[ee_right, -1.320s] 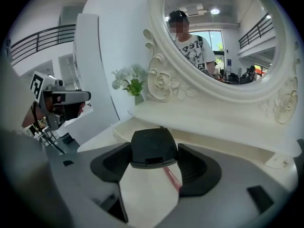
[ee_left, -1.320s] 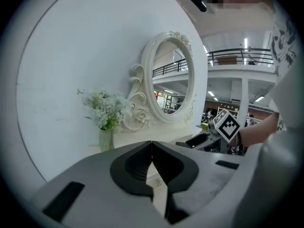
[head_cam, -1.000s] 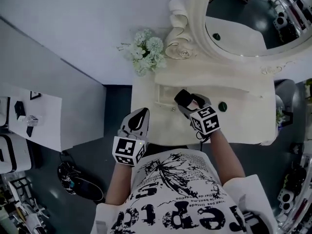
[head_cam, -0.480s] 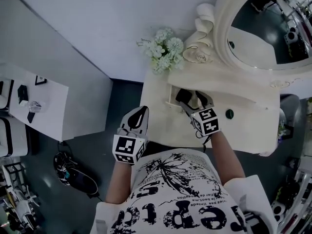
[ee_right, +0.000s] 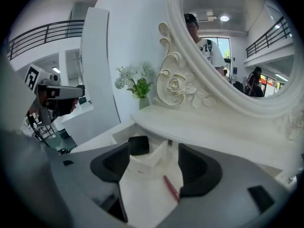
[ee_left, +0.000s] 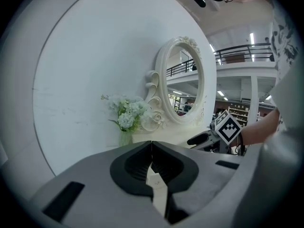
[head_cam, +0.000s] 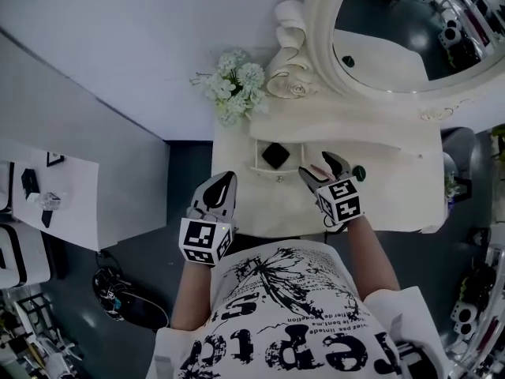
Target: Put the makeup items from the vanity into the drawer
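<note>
Black square compact (head_cam: 274, 155) now lies loose in open drawer (head_cam: 256, 164), centre of head view; second ago it sat in right gripper (head_cam: 319, 166). That gripper now released, jaws spread, nothing gripped, just right of compact. Thin red stick (ee_right: 171, 188) on white surface beneath. Left gripper (head_cam: 223, 189) clenched, empty, lower left. One item stowed; small green item (head_cam: 360, 172) on vanity (head_cam: 394, 196) probably next.

Head cam: high overhead, steeply down, left tongs (head_cam: 222, 189) and right tongs (head_cam: 321, 169) mid-frame, bench (head_cam: 394, 204) ahead of them. Left tongs cam: low, set back, faces flowers (ee_left: 127, 115) and mirror (ee_left: 185, 84). Right tongs cam: close over drawer (ee_right: 147, 175). All three share flowers and mirror.
</note>
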